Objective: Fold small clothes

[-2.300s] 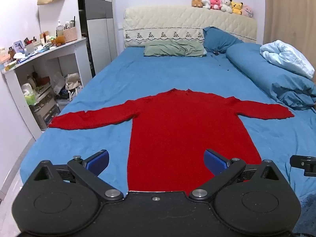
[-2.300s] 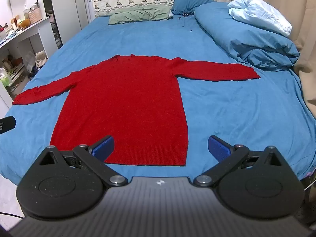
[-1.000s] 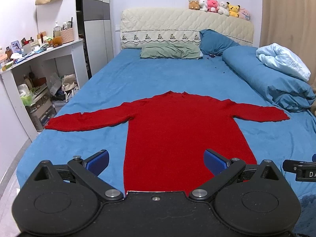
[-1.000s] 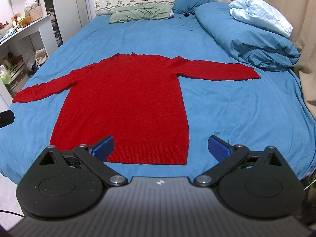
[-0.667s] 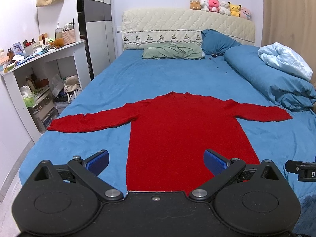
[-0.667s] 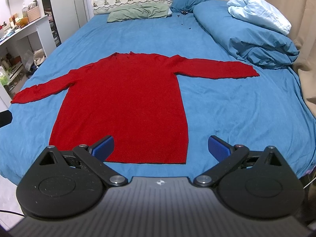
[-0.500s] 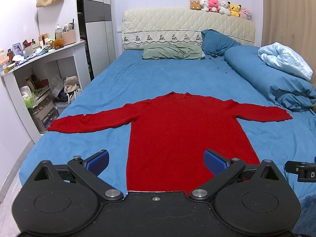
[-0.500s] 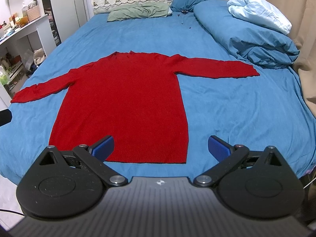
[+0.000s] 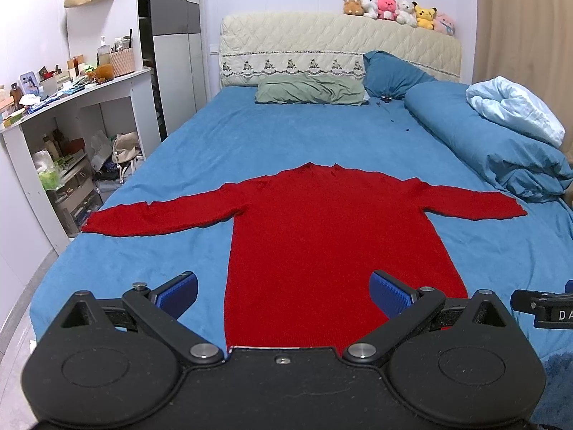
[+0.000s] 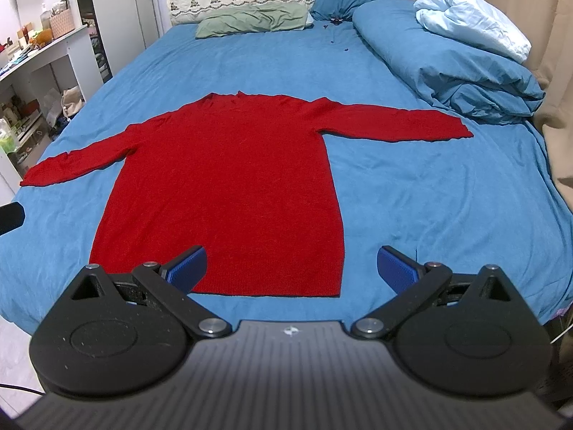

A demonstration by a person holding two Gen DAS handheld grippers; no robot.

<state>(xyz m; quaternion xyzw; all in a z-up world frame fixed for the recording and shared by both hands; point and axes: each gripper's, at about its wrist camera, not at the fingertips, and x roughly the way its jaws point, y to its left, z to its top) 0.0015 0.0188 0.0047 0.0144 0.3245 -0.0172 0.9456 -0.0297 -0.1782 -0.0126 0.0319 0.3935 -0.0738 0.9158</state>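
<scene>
Both grippers (image 9: 283,295) (image 10: 292,267) marginally nearer red sweater (image 9: 322,236)

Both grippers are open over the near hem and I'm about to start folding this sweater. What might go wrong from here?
The red sweater lies flat on the blue bedsheet; a deep pinch by the right gripper or left gripper may grab sheet too. The left sleeve ends near the bed edge and could slip off. The right sleeve lies close to the rolled duvet, crowding that fold.
</scene>
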